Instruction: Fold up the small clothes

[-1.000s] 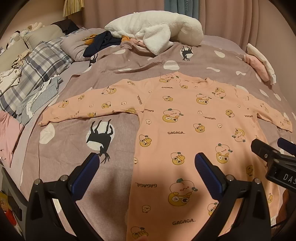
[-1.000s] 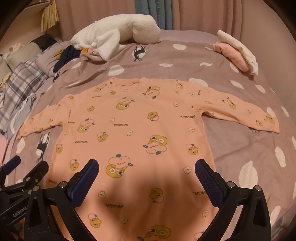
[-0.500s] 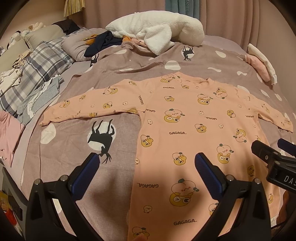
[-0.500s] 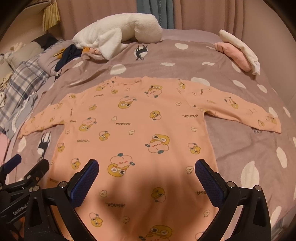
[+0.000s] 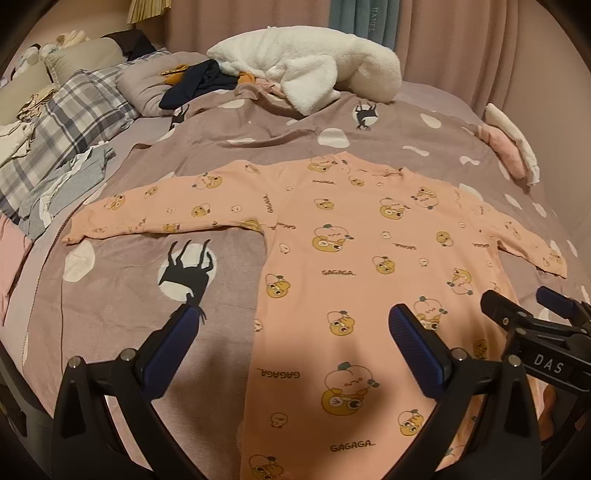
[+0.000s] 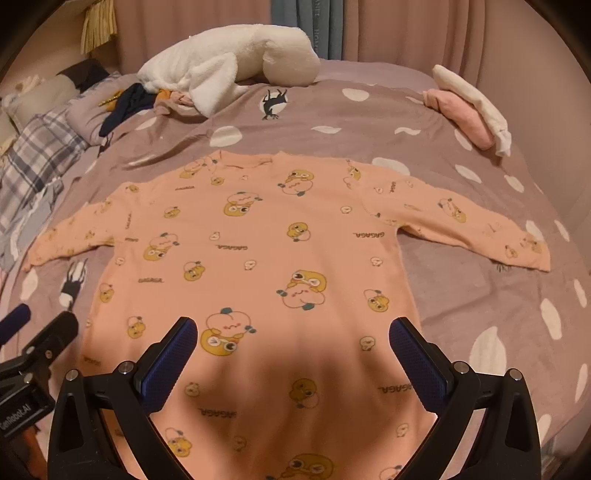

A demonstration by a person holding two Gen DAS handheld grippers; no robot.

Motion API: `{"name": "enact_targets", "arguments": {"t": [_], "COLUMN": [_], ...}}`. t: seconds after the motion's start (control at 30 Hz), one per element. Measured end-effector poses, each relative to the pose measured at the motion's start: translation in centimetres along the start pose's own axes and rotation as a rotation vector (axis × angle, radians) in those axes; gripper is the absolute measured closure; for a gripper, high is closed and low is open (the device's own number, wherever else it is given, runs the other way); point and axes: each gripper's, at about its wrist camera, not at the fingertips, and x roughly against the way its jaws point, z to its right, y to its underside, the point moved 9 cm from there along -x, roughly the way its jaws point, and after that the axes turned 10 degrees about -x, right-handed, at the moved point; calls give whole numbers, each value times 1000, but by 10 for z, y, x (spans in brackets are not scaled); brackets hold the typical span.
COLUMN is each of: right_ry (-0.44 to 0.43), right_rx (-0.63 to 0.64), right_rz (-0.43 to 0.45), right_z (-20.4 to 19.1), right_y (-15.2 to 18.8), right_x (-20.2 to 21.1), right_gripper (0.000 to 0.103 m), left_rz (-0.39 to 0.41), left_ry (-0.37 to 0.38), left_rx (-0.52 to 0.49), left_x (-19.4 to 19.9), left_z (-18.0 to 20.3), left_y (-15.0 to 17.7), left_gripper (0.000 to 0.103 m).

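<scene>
Dim warm light, fisheye-warped edges

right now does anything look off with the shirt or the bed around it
Nothing stands out. The shirt lies flat on the bedspread, sleeves spread out, with no bunching. Both grippers, left and right, are open above it.

Dim bedroom, warm light, bed before you.
You face a mauve bedspread (image 5: pixel 332 122) with white spots; pink curtains (image 6: pixel 406 33) hang behind, a teal strip (image 5: pixel 364 18) between them, and what may be a fringed lampshade (image 6: pixel 98 31) sits far left.
</scene>
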Motion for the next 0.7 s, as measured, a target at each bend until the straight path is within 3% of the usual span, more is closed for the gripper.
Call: {"name": "enact_targets", "arguments": {"t": [0.37, 0.5, 0.7], "right_ry": [-17, -17, -2], "right_rx": [1, -4, -1], "right_rz": [3, 3, 20], "right_z": [-1, 0, 2], "right_y": [0, 0, -2], "right_x": [-1, -1, 1], "right_gripper": [0, 0, 0], "left_rz": [0, -2, -5], "left_ry": [-30, -2, -57], "left_rx": [-10, 9, 7], "left_x": [0, -1, -3], "left_z": [-3, -5, -12], "left_y": [1, 2, 2], "left_gripper": [0, 0, 0]}}
